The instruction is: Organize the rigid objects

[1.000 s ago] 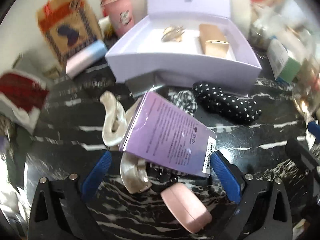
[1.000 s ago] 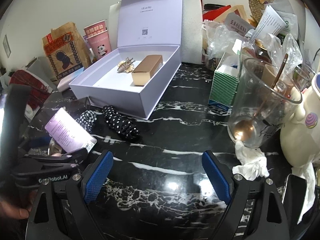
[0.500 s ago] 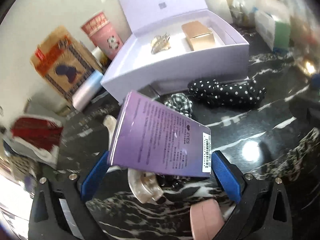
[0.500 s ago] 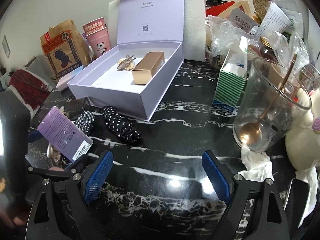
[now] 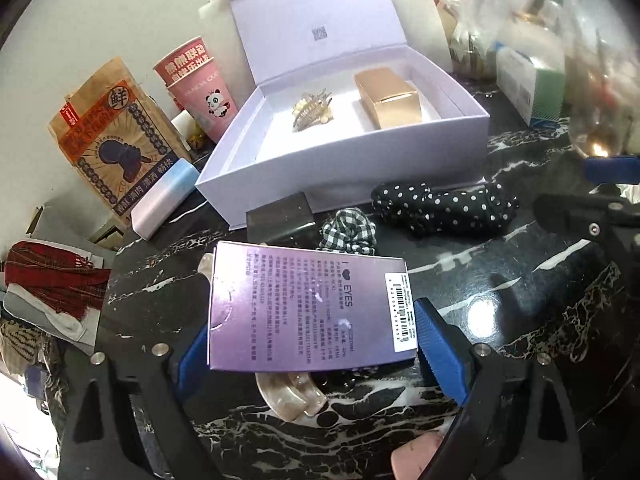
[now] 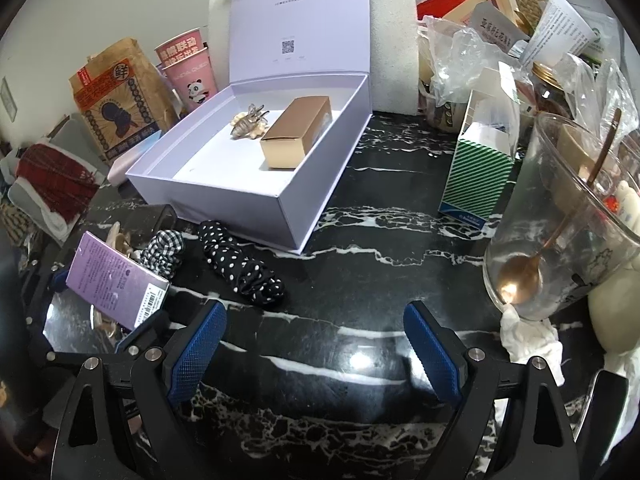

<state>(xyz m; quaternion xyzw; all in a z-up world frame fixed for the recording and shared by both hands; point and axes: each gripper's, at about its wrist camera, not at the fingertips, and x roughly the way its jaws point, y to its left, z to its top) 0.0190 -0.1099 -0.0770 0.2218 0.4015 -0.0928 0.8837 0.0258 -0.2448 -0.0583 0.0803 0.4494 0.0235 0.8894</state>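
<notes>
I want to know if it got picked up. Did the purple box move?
Yes. The purple box tilted up off the black table, nearer the white box, gripped in the left claw.

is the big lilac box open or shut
Open: the lilac box has its lid standing upright, with a gold box and hair clip visible inside.

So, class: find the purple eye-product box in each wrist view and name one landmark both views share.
Left wrist view: the purple box sits low and central, between the left claw's blue pads.
Right wrist view: the same purple box is at the lower left, tilted.
Shared landmark: the open lavender gift box, behind it in both.
</notes>
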